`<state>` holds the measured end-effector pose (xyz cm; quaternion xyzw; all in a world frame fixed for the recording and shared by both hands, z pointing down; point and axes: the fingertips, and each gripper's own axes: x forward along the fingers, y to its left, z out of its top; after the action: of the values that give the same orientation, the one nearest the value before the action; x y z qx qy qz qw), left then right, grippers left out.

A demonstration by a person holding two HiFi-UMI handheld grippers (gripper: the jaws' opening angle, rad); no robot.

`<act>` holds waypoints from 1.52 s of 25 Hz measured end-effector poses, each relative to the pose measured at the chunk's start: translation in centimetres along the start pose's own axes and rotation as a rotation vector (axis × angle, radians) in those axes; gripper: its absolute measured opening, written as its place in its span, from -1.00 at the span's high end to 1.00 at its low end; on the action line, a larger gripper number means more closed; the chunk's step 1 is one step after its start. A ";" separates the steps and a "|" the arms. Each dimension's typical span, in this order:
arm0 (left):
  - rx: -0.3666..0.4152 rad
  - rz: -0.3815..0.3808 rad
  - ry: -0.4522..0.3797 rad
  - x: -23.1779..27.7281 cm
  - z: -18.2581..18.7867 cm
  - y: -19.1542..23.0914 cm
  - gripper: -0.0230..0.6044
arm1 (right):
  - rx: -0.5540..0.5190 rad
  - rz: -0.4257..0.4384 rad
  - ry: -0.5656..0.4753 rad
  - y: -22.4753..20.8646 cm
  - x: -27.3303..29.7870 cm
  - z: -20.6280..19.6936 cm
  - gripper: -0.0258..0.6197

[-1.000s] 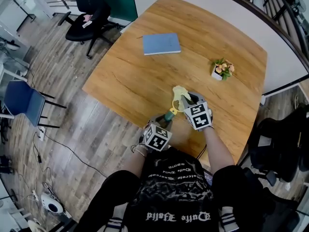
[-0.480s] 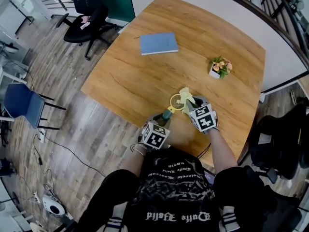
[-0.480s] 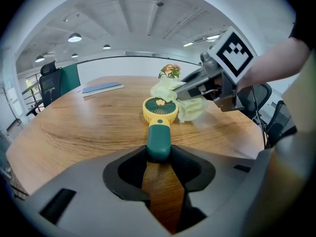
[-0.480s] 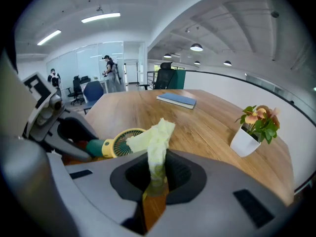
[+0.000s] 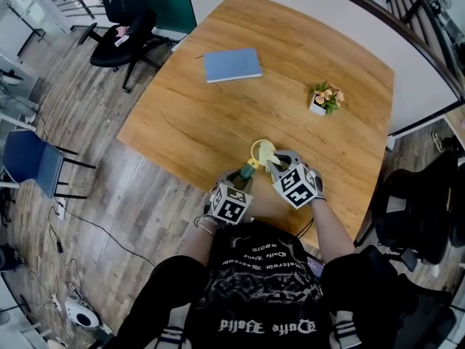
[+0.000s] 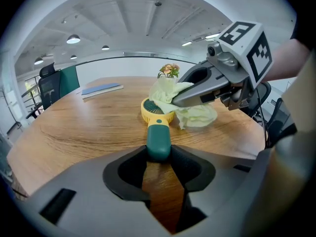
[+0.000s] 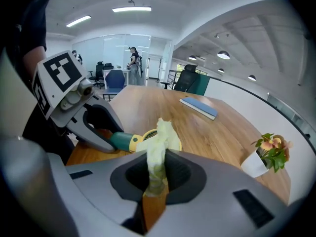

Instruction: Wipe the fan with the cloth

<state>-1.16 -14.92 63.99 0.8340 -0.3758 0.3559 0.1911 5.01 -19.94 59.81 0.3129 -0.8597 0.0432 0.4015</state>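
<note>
A small hand fan (image 5: 256, 155) with a yellow round head (image 6: 156, 111) and a dark green handle (image 6: 158, 141) lies on the wooden table (image 5: 218, 115) near its front edge. My left gripper (image 6: 159, 158) is shut on the end of that handle. A pale yellow cloth (image 6: 185, 107) lies over the right side of the fan head, pinched in my right gripper (image 7: 154, 177), which is shut on it. In the right gripper view the cloth (image 7: 160, 142) rises from the jaws and covers part of the fan head (image 7: 140, 142). Both grippers sit side by side in the head view, left gripper (image 5: 240, 184), right gripper (image 5: 277, 164).
A blue notebook (image 5: 232, 65) lies at the far side of the table. A small potted plant (image 5: 323, 97) stands to the right. Office chairs (image 5: 120, 26) and a blue chair (image 5: 29, 162) stand on the floor to the left; a dark chair (image 5: 418, 209) is at the right.
My right gripper has shifted left with the cloth and rolled, dragging the cloth over the fan head. The left gripper and fan handle stayed put.
</note>
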 end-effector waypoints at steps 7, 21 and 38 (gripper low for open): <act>0.046 -0.015 -0.001 -0.1 0.2 -0.1 0.38 | -0.018 0.118 0.007 3.4 0.7 1.1 0.77; 0.047 -0.058 0.005 -0.1 0.2 0.4 0.37 | 0.101 0.263 -0.041 7.9 1.9 2.7 0.77; 0.046 -0.035 0.010 0.6 0.7 -0.3 0.08 | 0.413 0.036 -0.200 1.3 -4.3 -0.1 0.76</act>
<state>-0.37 -15.41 63.98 0.8429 -0.3518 0.3652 0.1800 6.42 -16.73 57.06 0.3756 -0.8736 0.1944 0.2408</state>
